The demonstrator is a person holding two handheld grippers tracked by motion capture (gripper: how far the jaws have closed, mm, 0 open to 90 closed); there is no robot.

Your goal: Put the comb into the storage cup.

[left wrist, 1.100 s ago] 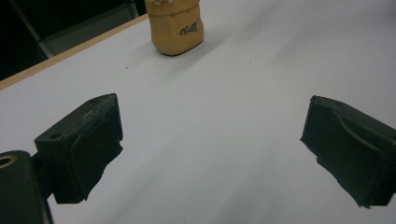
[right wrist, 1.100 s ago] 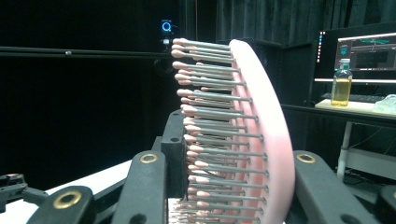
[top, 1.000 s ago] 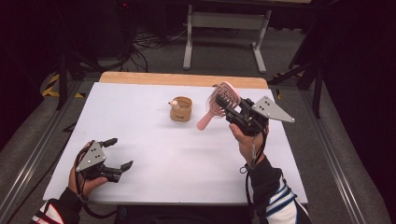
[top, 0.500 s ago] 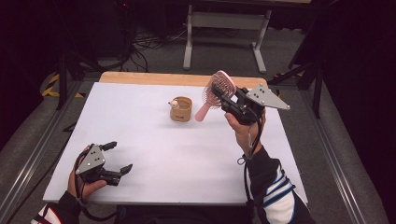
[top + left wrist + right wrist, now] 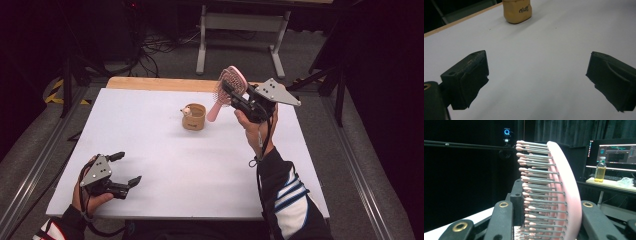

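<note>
From above, a person at a white rectangular table lifts a pink oval hairbrush with grey, pink-tipped bristles off the surface in the right gripper, raised over the far right of the table; the jaws are clamped on the brush head and the handle slopes down toward a small tan cup-like container standing at the far middle. The left gripper rests at the near left corner, jaws spread and empty, apparently parked clear of the working hand.

Along the left gripper's jaws, two black pads stand wide apart over bare tabletop, with the tan container far ahead.

Along the right gripper's jaws, the hairbrush stands nearly upright, pinched bristle-face against one jaw and pink back against the other, probably a grip chosen to keep the head from twisting. A bottle of yellow liquid sits on a desk beyond.
</note>
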